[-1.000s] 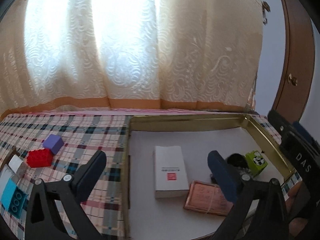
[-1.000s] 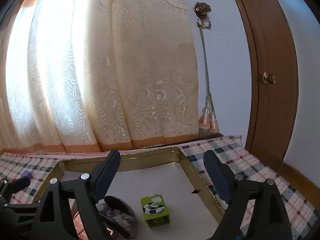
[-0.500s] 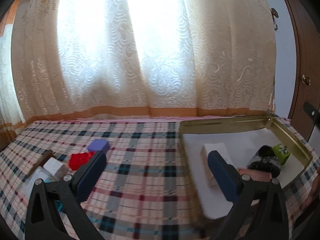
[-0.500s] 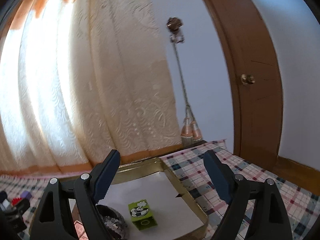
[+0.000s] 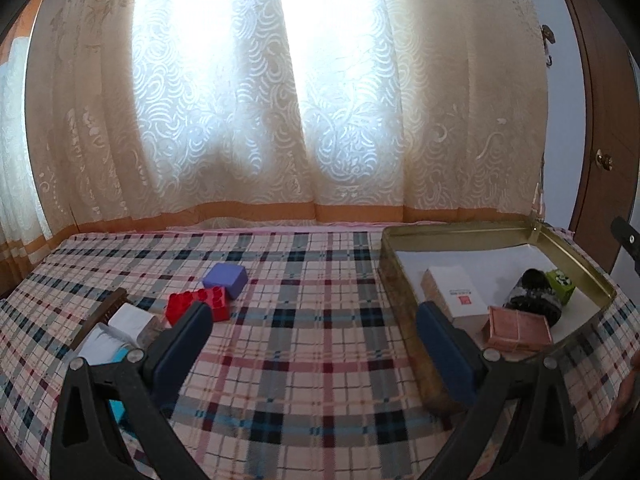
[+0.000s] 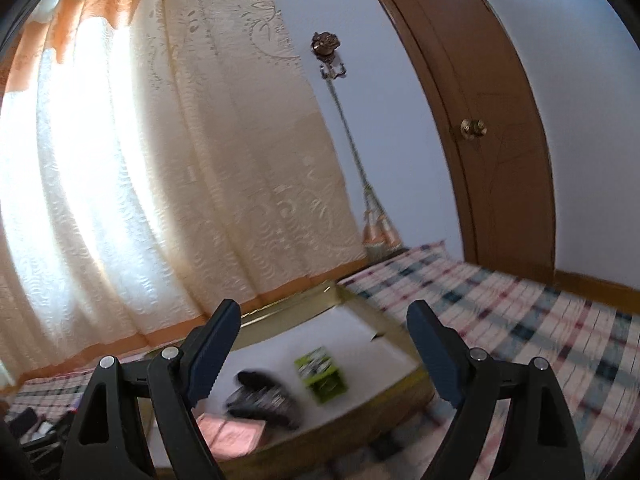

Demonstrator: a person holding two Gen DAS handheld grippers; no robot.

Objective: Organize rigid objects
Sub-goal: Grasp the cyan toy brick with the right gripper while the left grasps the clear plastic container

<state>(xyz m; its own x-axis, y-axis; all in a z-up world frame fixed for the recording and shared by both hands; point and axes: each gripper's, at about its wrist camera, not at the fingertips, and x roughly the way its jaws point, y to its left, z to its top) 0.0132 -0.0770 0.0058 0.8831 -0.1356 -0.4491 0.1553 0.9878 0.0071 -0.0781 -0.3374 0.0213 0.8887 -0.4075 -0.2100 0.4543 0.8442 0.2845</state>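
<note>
Left wrist view has swung leftward: tray [image 5: 496, 236] now sits right, both hand-held grippers [image 5: 312, 344] [image 6: 324, 354] spread wide, empty.

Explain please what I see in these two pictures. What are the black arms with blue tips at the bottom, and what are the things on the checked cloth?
No robot is here. A person holds a two-finger gripper in each hand, and a fisheye camera on each one looks forward along its fingers. One picture comes from the left gripper, the other from the right gripper. Both are open and hold nothing.

On the plaid cloth lie a red brick, a purple block and, at the left edge, some white and blue pieces partly hidden.

To the right stands a gold tray. In it lie a white box, a pink packet, a dark object and a green cube.
</note>
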